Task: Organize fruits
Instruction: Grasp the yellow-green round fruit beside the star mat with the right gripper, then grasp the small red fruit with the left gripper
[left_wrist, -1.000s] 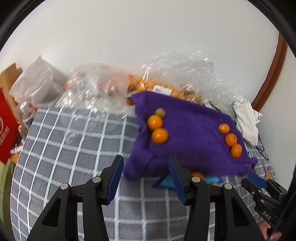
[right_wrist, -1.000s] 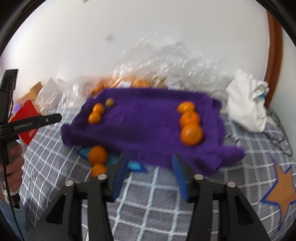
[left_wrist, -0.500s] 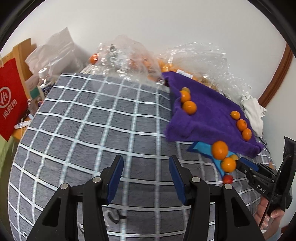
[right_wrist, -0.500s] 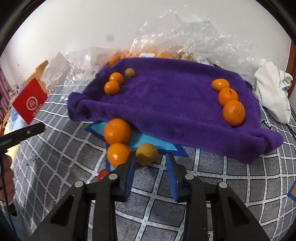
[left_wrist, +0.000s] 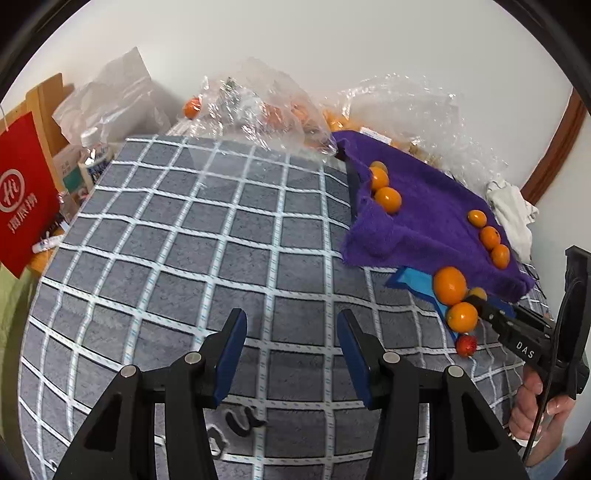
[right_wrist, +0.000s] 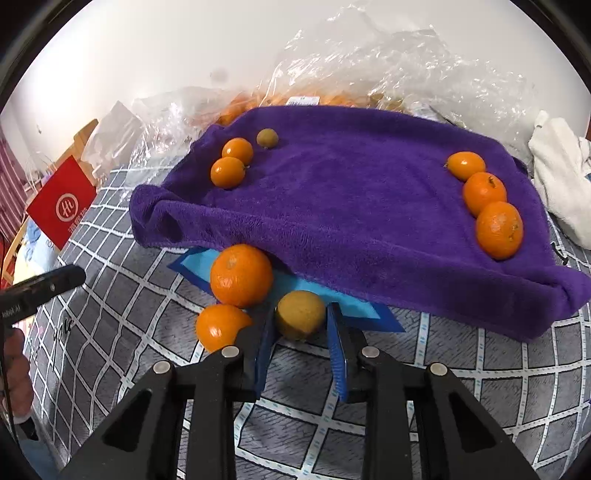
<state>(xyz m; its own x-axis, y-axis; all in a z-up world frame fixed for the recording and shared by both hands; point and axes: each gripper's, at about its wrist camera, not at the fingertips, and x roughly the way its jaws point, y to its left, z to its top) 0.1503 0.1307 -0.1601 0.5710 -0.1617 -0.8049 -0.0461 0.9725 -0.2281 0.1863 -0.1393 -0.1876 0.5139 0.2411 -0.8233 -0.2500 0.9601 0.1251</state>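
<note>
The right gripper (right_wrist: 300, 330) had its blue fingers (right_wrist: 337, 345) closed to their narrowest on a small yellowish fruit (right_wrist: 301, 319), which sat on the grid-patterned cover (right_wrist: 480, 387) at the edge of a blue mat (right_wrist: 354, 314), just below the hanging rim of the purple towel (right_wrist: 351, 206). Touching or nearly touching it on the left were a large orange (right_wrist: 242, 275) and a smaller orange (right_wrist: 219, 326), the latter partly hidden behind the left finger. The fruit looked light, round and firm-skinned but easily bruised, so a grip across its widest middle, pads on opposite sides, seemed the soundest hold; a pinch too near the top would probably let it roll or squirt out. The soft cover beneath would give little support against pushing. A row of three oranges (right_wrist: 484, 192) lay along the towel's right side and a group of three smaller fruits (right_wrist: 236, 160) at its left. The left gripper (left_wrist: 291, 354) hung partly open over bare cover, holding nothing, with a small red fruit (left_wrist: 466, 345) visible near the other tool. Compared with half a second earlier, the right fingers had drawn in around the yellowish fruit instead of standing just short of it, and the gripper sat closer and lower to the pile; the left view had barely changed.
</note>
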